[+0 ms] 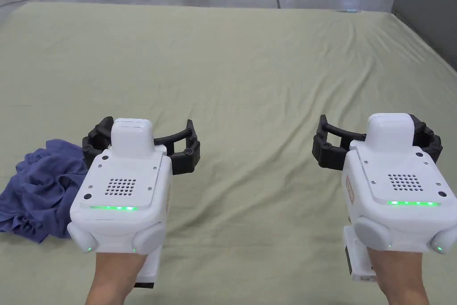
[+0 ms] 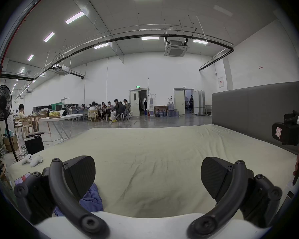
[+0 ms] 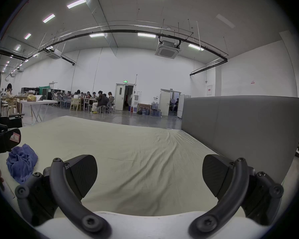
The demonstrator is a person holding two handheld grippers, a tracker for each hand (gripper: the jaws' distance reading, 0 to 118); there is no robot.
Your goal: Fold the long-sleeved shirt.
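Two grippers: both held above the pale green bed sheet (image 1: 250, 73), well apart from each other.
Left gripper (image 1: 142, 144): jaws spread wide, gripping nothing.
Right gripper (image 1: 377, 143): jaws likewise wide apart, empty.
Shirt (image 1: 40, 187): blue, crumpled in a heap (not spread out) on the sheet, just beside the left gripper's outer side.
Headboard (image 3: 240, 130): grey, along the bed's right edge.

A crumpled blue-violet cotton long-sleeved shirt (image 1: 42, 187) lies on a plain pale olive-green bed sheet (image 1: 250, 73), the white plastic left tongs (image 1: 142, 140) and right tongs (image 1: 377, 143) have matte black jaws and green light strips, and the padded headboard (image 3: 240, 130) at right is grey.
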